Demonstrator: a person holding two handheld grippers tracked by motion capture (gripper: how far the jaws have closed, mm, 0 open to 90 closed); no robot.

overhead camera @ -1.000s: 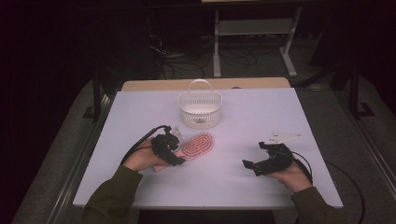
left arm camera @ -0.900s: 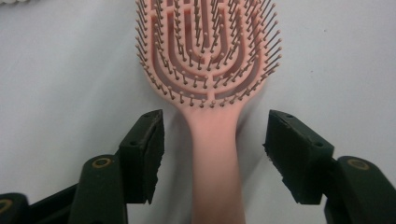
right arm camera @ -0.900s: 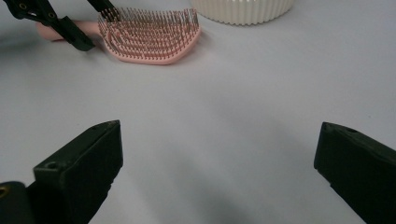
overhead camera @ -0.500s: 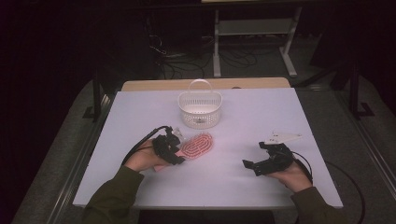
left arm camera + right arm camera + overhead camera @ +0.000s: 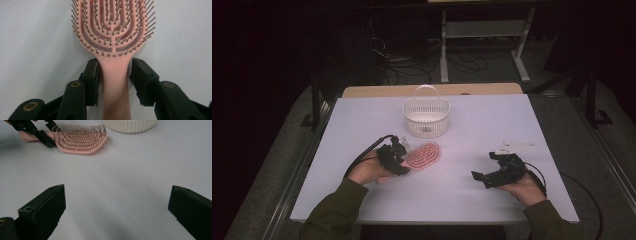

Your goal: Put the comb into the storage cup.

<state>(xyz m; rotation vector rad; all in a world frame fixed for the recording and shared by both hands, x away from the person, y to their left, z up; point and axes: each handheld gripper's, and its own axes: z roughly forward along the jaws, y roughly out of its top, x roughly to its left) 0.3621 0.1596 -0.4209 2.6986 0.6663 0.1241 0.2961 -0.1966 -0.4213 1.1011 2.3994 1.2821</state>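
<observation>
Since the earlier frames almost nothing on the table has changed place; only the jaws of the left gripper (image 5: 113, 75) have been closing around the handle of the pink hairbrush (image 5: 112, 32). From the left gripper view the handle lies exactly between the two black pads: the left pad seems to touch it already, while at the right pad I see a thin gap, so I judge the grip as not yet firm.

The brush lies flat on the white table (image 5: 492, 125), bristles up. Its long axis continues the line of the left gripper: handle toward the fingers, head pointing away toward the white basket (image 5: 426, 117), which stands just beyond it.

The right gripper (image 5: 492, 169) rests well apart at the other side, its jaws wide open and holding nothing. The left hand is clearly the nearer one, so the next move probably needs only a little more closing before lifting toward the basket.
</observation>
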